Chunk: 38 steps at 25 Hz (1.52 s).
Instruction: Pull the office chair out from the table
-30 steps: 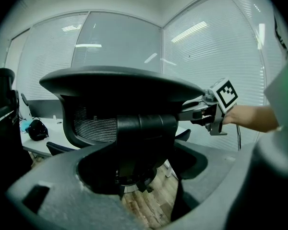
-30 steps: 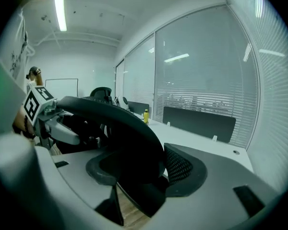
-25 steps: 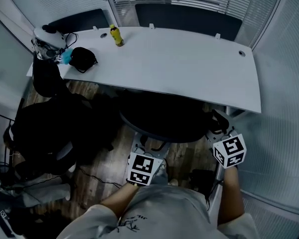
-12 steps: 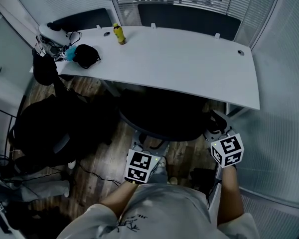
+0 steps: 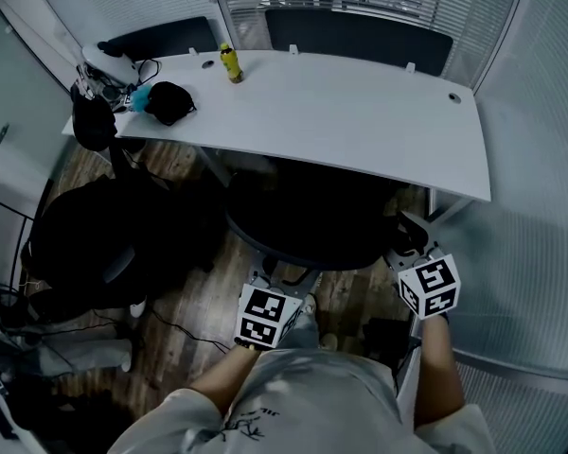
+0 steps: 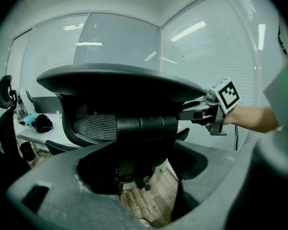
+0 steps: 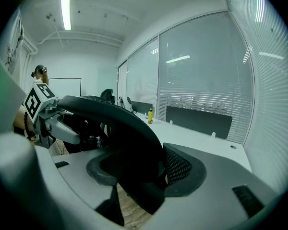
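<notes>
The black office chair point(image 5: 312, 230) is tucked under the white table point(image 5: 360, 126), with its backrest towards me. My left gripper point(image 5: 270, 287) is behind the chair's left side. In the left gripper view the back's centre post point(image 6: 146, 140) stands between the open jaws, with dark gaps on both sides. My right gripper point(image 5: 405, 244) is at the backrest's right end. In the right gripper view the curved top edge point(image 7: 129, 128) runs down between the open jaws, and mesh point(image 7: 177, 166) shows beside it. Contact with the pads cannot be made out.
A second black chair point(image 5: 85, 244) stands at the left above cables on the wooden floor point(image 5: 185, 301). On the table lie a yellow bottle point(image 5: 230, 64), a black pouch point(image 5: 170, 102) and a white headset point(image 5: 109, 64). Glass walls with blinds point(image 5: 540, 206) close in on the right.
The head view has shifted a little, so the table sits slightly higher in the frame. Both grippers and the chair keep their places relative to each other.
</notes>
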{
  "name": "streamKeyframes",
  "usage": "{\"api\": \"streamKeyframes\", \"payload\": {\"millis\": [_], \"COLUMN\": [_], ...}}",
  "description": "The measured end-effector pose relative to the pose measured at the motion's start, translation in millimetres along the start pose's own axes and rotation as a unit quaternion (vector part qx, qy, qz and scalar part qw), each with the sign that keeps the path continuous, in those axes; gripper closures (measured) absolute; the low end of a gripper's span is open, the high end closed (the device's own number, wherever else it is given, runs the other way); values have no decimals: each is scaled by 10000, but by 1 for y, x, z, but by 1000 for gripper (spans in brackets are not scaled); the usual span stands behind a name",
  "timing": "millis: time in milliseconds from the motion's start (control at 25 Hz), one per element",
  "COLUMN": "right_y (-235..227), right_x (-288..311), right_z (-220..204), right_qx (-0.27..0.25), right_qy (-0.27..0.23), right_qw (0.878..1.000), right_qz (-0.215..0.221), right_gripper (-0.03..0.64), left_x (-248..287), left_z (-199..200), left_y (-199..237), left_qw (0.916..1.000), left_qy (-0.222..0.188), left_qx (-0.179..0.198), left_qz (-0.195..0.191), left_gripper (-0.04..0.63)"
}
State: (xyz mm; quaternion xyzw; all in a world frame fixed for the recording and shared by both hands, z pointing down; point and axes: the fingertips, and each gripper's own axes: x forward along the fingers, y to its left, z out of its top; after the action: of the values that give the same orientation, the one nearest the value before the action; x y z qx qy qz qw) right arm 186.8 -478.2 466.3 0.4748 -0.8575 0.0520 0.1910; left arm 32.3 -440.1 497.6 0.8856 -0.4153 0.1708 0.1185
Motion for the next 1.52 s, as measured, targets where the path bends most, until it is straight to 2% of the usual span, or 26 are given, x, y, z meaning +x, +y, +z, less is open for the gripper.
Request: {"api": "streamKeyframes", "payload": {"millis": [800, 1520], "right_y": [36, 77], "right_x": [-45, -89], "right_z": [-15, -31], "right_qx": [-110, -148], "right_qy": [-32, -95], "right_qw": [9998, 9994], "right_qz": [157, 305], "right_gripper": [400, 400], "left_x": [-44, -94], "left_z": [-20, -45], "left_y": [-36, -68], "left_qw": [10000, 9999], "left_qy": [23, 8], "left_qx": [-49, -81], "left_qz": [-15, 135], "left_gripper": [278, 278]}}
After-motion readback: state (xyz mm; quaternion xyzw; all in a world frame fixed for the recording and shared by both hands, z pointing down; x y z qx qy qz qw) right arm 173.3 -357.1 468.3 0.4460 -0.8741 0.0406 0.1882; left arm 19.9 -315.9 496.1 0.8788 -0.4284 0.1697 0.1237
